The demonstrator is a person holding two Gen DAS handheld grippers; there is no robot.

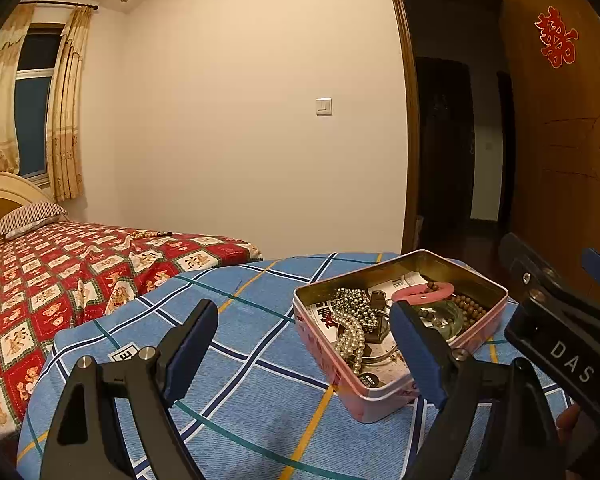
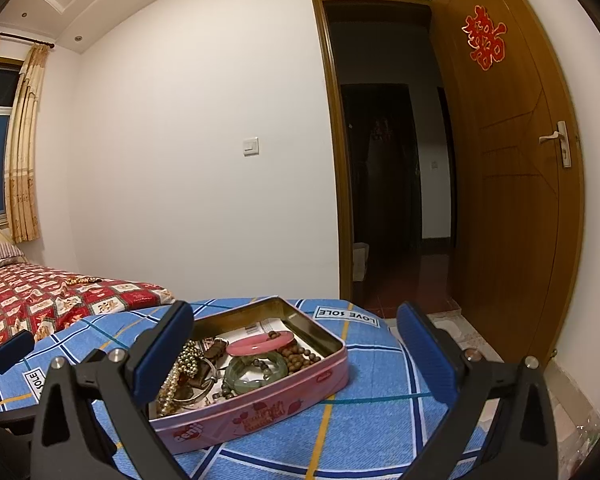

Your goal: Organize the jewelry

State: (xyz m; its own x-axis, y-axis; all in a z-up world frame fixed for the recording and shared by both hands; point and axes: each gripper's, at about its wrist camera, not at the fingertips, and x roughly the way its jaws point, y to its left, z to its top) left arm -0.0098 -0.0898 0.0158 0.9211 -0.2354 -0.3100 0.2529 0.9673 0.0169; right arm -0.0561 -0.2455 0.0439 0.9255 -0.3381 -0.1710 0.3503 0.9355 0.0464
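Observation:
An open pink tin [image 1: 332,354] [image 2: 260,416] sits on a blue checked cloth [image 1: 240,380] [image 2: 380,364]. It holds a pink bangle [image 1: 422,294] [image 2: 256,345], a green jade bangle [image 2: 256,372], a pearl string [image 1: 350,338], a gold bead chain [image 1: 354,304] [image 2: 188,356] and brown wooden beads [image 1: 468,306] [image 2: 300,356]. My left gripper [image 1: 304,348] is open and empty, held low just left of the tin. My right gripper [image 2: 296,354] is open and empty, with the tin between its fingers; it also shows in the left wrist view [image 1: 560,300].
A bed with a red patterned cover [image 1: 48,280] [image 2: 40,300] lies to the left; a beaded bracelet [image 1: 150,234] [image 2: 82,280] rests on it. An open wooden door [image 2: 508,168] and dark doorway [image 2: 392,180] stand at the right. A white label [image 2: 346,314] lies on the cloth.

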